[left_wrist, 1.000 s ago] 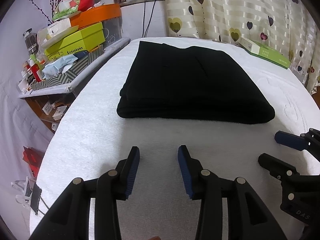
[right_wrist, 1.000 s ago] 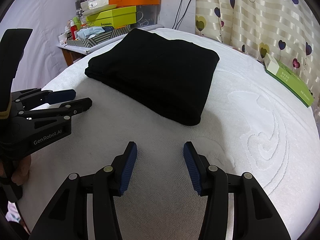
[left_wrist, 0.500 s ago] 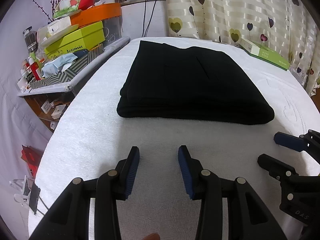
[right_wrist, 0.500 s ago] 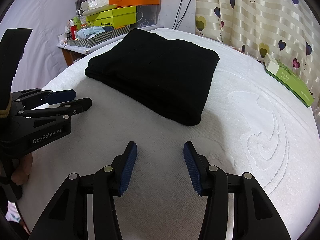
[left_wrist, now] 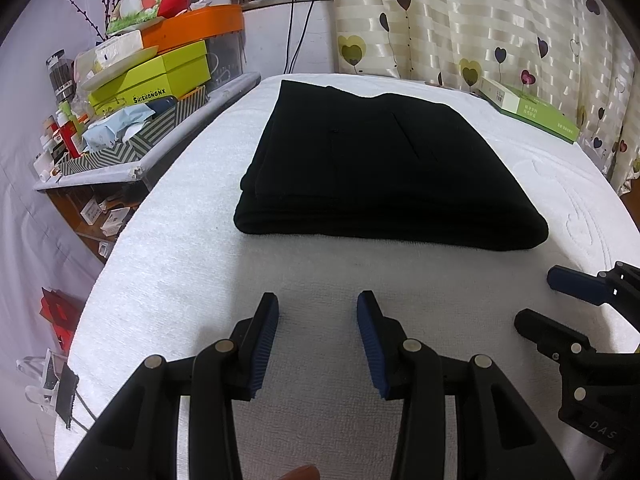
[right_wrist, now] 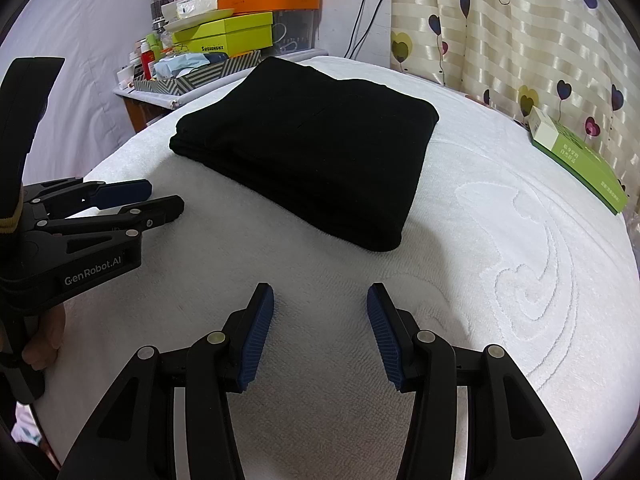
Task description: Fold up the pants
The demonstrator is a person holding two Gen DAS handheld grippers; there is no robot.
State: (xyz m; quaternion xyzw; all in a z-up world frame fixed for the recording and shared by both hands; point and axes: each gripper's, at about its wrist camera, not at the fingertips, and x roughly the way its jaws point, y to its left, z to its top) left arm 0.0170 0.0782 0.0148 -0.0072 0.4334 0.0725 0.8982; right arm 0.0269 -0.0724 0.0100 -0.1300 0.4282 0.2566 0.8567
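Your right gripper (left_wrist: 548, 300) runs off the left-wrist frame's edge; the small labels under the side shelf (left_wrist: 100, 172) are unreadable.

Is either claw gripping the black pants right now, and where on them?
Nothing is held. The left claw and right claw are both open over the white towel-covered surface, short of the folded black pants.

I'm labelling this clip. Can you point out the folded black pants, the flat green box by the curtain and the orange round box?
Folded black pants (left_wrist: 380, 172): left wrist view, middle of top layer.
Flat green box (right_wrist: 580, 160): right wrist view, top face.
Orange round box (left_wrist: 200, 26): left wrist view, side wall.
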